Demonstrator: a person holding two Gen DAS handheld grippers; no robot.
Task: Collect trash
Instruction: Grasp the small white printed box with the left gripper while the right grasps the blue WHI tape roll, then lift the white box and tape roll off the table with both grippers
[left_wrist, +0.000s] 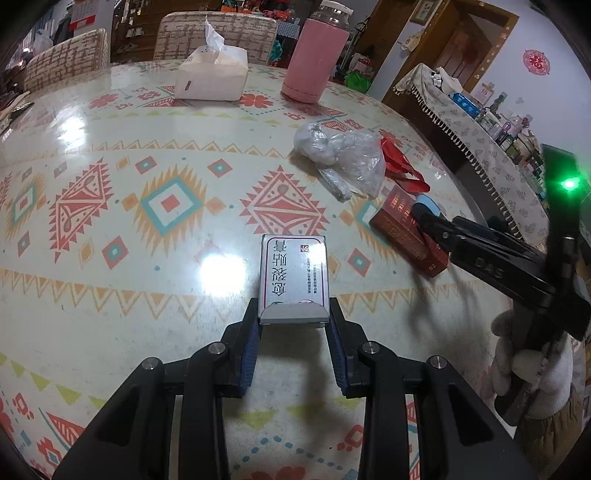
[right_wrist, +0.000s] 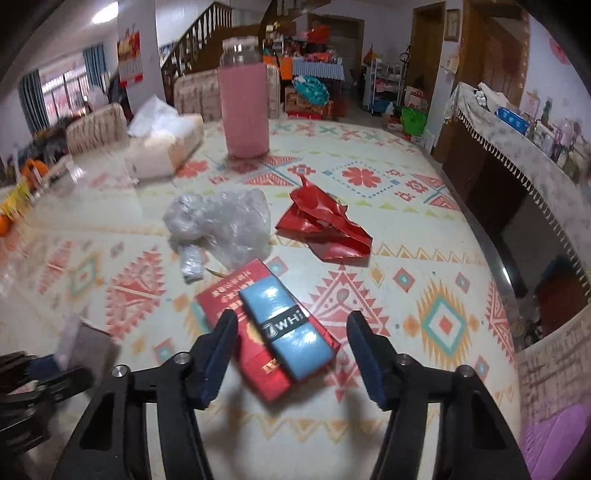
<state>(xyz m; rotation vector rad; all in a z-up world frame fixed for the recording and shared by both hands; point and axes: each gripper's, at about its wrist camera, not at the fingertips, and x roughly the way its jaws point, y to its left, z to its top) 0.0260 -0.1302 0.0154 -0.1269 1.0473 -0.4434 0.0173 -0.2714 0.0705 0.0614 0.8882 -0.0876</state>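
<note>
Gripping a white printed box (left_wrist: 293, 275) by its near end, the left gripper (left_wrist: 294, 325) has its blue-padded fingers (left_wrist: 249, 350) narrowed onto the box's two sides, the box jutting out over the patterned table (left_wrist: 110, 295).

Taking the pink bottle (right_wrist: 243, 110) as the landmark and going left to right in the right wrist view: a tissue pack (right_wrist: 162, 147) lies to its left at the far side of the table. In front of the bottle and slightly left sits a crumpled clear plastic bag (right_wrist: 221, 225). In front of the bottle and slightly right lies a crumpled red wrapper (right_wrist: 325, 229), just beside the bag but apart from it. Nearer than both, well in front of the bottle, a red cigarette pack (right_wrist: 255, 354) lies flat with a blue wrapped roll (right_wrist: 288, 328) resting on top of it.

The right gripper (right_wrist: 291, 354) hangs over that red pack, its fingers (right_wrist: 218, 350) standing apart on either side of the pack and roll with a gap at each pad, holding nothing. In the left wrist view a gloved hand (left_wrist: 532, 369) carries this gripper at the right edge.
</note>
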